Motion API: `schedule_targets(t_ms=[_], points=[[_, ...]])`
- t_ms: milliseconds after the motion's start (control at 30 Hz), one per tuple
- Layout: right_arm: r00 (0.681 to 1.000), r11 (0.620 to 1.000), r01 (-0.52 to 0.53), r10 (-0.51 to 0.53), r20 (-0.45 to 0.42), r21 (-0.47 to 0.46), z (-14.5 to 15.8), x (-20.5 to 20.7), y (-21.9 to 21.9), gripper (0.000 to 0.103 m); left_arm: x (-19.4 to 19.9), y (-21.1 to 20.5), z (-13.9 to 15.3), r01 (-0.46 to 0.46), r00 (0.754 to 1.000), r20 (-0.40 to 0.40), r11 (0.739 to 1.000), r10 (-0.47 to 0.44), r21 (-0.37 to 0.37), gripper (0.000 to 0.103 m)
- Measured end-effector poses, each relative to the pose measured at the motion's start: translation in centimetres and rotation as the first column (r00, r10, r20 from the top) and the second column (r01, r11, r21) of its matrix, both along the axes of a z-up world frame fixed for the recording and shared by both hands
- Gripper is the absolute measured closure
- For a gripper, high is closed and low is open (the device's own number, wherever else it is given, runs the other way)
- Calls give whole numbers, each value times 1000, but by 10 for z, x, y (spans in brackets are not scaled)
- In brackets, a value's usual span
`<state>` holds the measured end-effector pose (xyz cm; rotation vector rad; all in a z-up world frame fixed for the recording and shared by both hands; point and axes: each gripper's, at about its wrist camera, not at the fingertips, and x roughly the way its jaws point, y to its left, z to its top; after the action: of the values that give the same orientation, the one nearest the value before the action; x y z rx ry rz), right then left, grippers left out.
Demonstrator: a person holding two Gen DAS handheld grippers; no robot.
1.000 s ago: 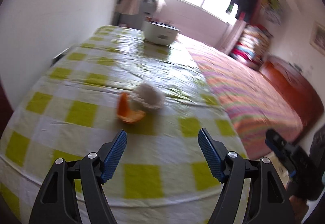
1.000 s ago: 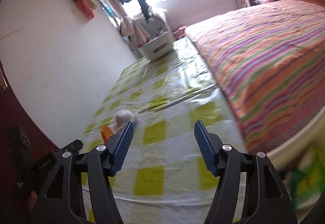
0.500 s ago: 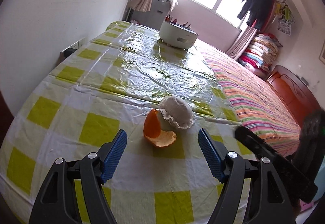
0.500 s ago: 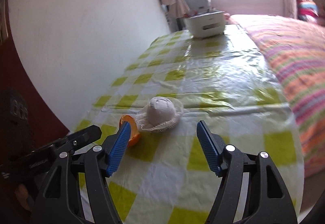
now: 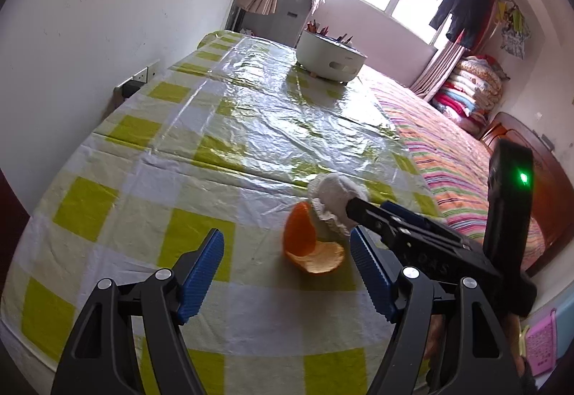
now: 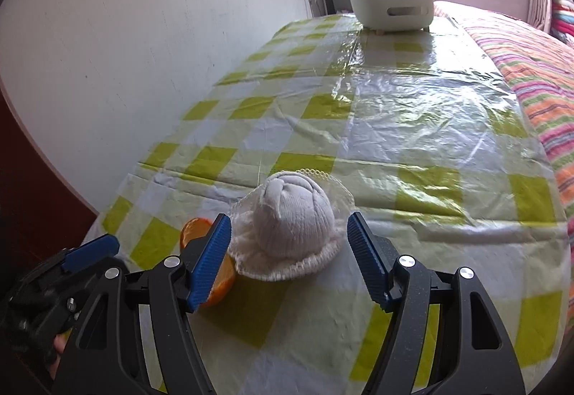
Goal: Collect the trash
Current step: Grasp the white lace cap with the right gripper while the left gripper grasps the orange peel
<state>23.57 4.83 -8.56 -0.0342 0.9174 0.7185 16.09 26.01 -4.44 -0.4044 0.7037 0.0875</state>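
An orange peel and a white netted foam cap lie together on the yellow-checked tablecloth, near its front edge. My left gripper is open, and the peel sits just beyond the gap between its fingers. My right gripper is open too, its blue pads on either side of the foam cap and not pressing it. The peel shows behind its left finger. In the left wrist view the right gripper reaches in from the right against the cap. The left gripper shows at the lower left.
A white round pot holding pencils stands at the table's far end. A striped bed runs along the table's right side and a white wall along its left. A pink basket sits on the floor, lower right.
Both grippers have closed in on the trash. The right one swung left and dropped until its fingers straddle the foam cap, and its jaws stand a little wider. The left one edged forward.
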Motion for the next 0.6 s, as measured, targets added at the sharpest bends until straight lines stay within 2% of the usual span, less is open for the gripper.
schedule_targets(t_ms=[100,133,167,333,400,500,600], points=[[1000,999,-12,12,-5,-39,-3,5,11,41,2,3,-3,-3,1000,-12,1000,3,3,32],[1000,998,-18,18,-2,-61,-4,4,14,53,3,3,-3,-4,1000,-16,1000,4,0,32],[1000,997,-21,21,1,-78,-5,4,15,56,3,4,-4,-3,1000,-18,1000,3,-5,32],[999,997,-7,10,33,-82,2,-5,0,58,10,3,-9,8,999,-31,1000,-8,-16,32],[999,999,10,-8,36,-45,10,-14,-18,58,15,3,-12,8,999,-36,1000,-9,-20,32],[999,996,54,-54,-6,69,23,-33,-58,58,22,3,-15,13,999,-39,999,-15,-42,32],[994,987,99,-94,-48,126,28,-49,-88,58,32,-2,-20,21,999,-49,998,-24,-56,32]])
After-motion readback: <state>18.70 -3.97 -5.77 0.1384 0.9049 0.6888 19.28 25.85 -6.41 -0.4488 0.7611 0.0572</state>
